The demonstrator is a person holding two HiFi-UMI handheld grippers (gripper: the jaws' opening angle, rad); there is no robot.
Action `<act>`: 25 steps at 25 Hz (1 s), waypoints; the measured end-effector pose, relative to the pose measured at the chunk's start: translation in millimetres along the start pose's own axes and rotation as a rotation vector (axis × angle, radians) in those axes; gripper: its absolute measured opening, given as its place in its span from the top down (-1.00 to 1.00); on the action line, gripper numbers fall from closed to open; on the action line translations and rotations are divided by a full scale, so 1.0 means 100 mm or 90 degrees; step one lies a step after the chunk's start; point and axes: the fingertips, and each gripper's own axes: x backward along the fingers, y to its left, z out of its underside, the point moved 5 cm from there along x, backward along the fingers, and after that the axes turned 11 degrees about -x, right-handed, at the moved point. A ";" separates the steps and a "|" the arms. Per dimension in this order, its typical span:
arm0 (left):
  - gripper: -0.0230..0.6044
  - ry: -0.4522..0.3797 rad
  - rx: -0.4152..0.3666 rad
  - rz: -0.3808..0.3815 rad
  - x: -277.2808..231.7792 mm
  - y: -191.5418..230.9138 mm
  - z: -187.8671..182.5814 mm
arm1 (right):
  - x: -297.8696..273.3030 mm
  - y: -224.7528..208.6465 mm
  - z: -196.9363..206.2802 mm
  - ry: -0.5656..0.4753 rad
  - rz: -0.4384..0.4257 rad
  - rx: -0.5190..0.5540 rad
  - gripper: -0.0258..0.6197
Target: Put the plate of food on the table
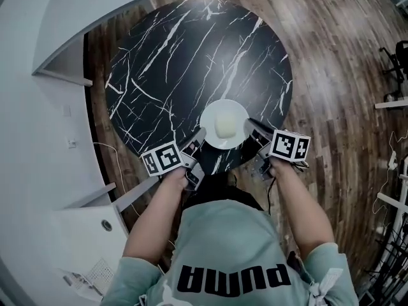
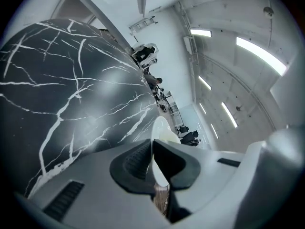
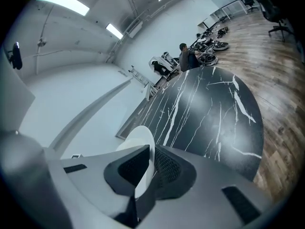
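Two grippers share one load: the left gripper [image 1: 199, 138] and the right gripper [image 1: 252, 127] each clamp an opposite edge of the white plate [image 1: 211, 115], which sits between them. In the head view the plate shows over the near edge of the round black marble table [image 1: 185, 50]. A pale lump of food [image 1: 225, 127] lies at the plate's middle. Whether the plate's underside touches the tabletop cannot be told from any view.

In the left gripper view, the left gripper [image 2: 152, 152] has its dark ribbed pads pressed on the thin rim of the plate [image 2: 160, 128]. The rim runs edge-on up out of the jaws, with the table [image 2: 57, 89] spread beyond to the left.

In the right gripper view, the right gripper [image 3: 151, 163] is closed the same way on the rim of the plate [image 3: 138, 138]. The white disc rises from between the pads, and the table [image 3: 209, 113] stretches away on the right toward the wooden floor [image 3: 281, 80].

Both marker cubes, the left one [image 1: 161, 158] and the right one [image 1: 290, 144], sit just behind the jaws, ahead of the person's bare forearms.
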 end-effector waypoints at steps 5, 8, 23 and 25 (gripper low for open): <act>0.84 0.036 0.012 0.006 -0.47 0.28 -0.24 | -0.33 -0.28 -0.31 -0.016 0.036 -0.024 0.80; 0.84 0.058 0.018 0.008 -0.71 0.44 -0.36 | -0.51 -0.43 -0.47 -0.014 0.059 -0.036 0.80; 0.80 0.118 0.042 -0.026 -1.39 0.75 -0.52 | -0.89 -0.81 -0.89 0.001 0.167 -0.027 0.80; 0.78 0.118 0.041 -0.024 -1.40 0.74 -0.52 | -0.91 -0.83 -0.90 0.000 0.177 -0.023 0.80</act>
